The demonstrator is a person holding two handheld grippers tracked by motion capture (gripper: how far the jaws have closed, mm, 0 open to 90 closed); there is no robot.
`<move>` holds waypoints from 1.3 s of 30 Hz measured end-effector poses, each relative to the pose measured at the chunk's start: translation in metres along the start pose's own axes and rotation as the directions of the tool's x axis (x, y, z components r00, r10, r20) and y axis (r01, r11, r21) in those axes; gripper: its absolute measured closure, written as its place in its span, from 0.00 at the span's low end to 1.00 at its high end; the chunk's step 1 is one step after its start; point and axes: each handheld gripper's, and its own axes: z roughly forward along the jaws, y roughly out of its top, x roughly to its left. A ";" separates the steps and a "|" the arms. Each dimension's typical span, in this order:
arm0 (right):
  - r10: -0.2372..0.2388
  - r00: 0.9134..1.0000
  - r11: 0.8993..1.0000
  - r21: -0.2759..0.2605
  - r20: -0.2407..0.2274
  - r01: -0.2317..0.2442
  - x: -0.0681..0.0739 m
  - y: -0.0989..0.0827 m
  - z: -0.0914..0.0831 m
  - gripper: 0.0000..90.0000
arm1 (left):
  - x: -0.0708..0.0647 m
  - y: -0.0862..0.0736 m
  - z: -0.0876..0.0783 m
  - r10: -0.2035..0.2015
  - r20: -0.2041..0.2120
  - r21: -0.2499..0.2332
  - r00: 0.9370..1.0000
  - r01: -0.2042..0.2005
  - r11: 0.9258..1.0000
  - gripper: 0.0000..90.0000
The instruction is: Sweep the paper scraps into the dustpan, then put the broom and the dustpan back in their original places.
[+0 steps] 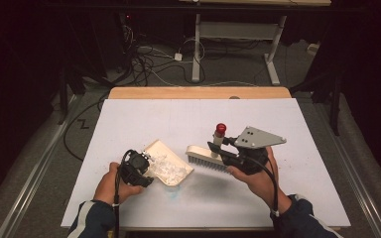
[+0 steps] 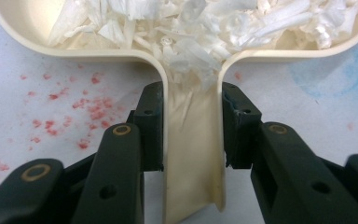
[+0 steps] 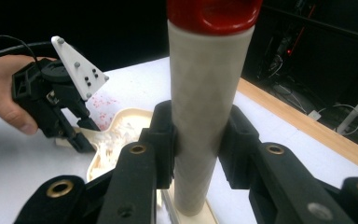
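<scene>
- Your left gripper (image 1: 146,171), lower left of the high view, clamps the cream plastic dustpan's (image 1: 171,161) handle, pinning it flat on the white desk (image 1: 144,119) so the white shavings (image 2: 205,28) stay put.
- Just right, your right gripper (image 1: 218,148) grips the red-capped cream brush's (image 1: 207,157) handle, bristles facing the pan.

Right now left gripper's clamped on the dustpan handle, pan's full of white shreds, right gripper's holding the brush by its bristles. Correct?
Not quite. The right gripper is shut on the brush by its upright handle, the pale post with the red cap, not by the bristles; the right gripper view shows it. The rest stands: the left gripper clamps the handle of the dustpan, and white shreds fill the pan.
</scene>
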 end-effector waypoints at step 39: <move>0.142 0.980 0.960 0.262 -0.138 -0.103 -0.074 -0.044 -0.114 0.78 | 0.045 -0.031 -0.004 -0.297 -0.050 -0.154 0.954 0.286 0.946 0.70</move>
